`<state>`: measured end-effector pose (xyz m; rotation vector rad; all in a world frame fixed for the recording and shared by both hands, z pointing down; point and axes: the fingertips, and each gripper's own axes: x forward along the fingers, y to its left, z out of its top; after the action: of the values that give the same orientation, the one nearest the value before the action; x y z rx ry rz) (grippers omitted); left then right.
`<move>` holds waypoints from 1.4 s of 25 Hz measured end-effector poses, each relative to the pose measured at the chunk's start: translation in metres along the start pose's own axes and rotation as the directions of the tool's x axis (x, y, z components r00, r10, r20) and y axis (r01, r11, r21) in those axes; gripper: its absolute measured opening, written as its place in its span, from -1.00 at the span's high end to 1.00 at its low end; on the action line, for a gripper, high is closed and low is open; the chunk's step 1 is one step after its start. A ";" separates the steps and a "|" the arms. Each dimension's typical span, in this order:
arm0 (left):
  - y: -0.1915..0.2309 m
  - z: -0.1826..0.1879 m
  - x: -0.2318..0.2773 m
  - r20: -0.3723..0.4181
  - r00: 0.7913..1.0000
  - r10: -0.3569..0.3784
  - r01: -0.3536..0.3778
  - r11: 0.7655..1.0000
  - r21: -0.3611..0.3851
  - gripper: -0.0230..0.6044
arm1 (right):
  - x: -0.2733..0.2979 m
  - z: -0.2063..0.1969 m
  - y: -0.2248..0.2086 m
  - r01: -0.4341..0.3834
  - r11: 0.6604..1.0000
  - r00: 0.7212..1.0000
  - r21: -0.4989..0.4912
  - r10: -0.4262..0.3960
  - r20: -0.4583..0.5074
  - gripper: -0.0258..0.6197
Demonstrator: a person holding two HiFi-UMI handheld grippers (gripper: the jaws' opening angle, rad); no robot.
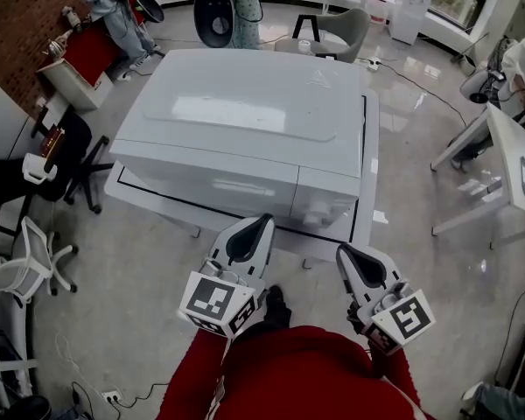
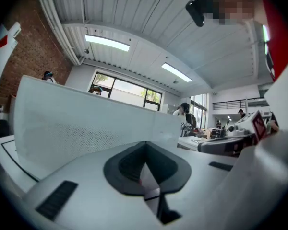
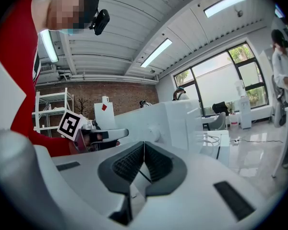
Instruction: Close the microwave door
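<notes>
A white microwave (image 1: 245, 121) stands on a low white table (image 1: 368, 160). Its door (image 1: 212, 180) lies flush with the front, beside the knob panel (image 1: 320, 203). My left gripper (image 1: 260, 221) hovers just short of the door's lower right part, jaws shut with nothing between them. My right gripper (image 1: 344, 254) hangs a little further back, below the knob panel, also shut and empty. In the left gripper view the dotted door window (image 2: 72, 128) fills the left, beyond the left gripper (image 2: 145, 145). The right gripper view shows the microwave (image 3: 180, 116) ahead of the right gripper (image 3: 144, 147).
A black office chair (image 1: 70, 160) and a white chair (image 1: 26, 265) stand at the left. A white desk (image 1: 516, 160) is at the right, a grey armchair (image 1: 341, 29) behind the microwave. People stand at the back. Cables lie on the floor.
</notes>
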<state>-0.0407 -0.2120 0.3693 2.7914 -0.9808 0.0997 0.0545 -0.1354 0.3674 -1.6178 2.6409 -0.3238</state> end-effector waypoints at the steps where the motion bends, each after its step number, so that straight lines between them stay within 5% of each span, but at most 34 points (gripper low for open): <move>1: -0.003 0.001 -0.007 0.004 1.000 -0.016 0.015 1.000 0.019 0.89 | -0.002 0.003 0.000 -0.004 1.000 1.000 -0.004 0.004 0.013 0.87; 11: -0.007 -0.008 -0.057 0.005 1.000 0.026 -0.026 1.000 -0.007 0.89 | -0.014 0.020 0.012 -0.056 0.997 0.994 -0.057 0.061 0.092 0.88; 19: -0.027 -0.005 -0.061 0.000 1.000 0.008 -0.008 0.998 0.069 0.89 | -0.023 0.022 0.011 -0.047 0.996 0.994 -0.076 0.054 0.093 0.88; 35: -0.032 -0.011 -0.067 -0.008 0.999 0.047 -0.046 0.996 0.073 0.89 | -0.026 0.013 0.010 -0.066 0.997 0.994 -0.046 0.069 0.082 0.88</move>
<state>-0.0729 -0.1447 0.3675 2.8308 -1.0608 0.1585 0.0593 -0.1099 0.3509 -1.5142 2.6504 -0.1932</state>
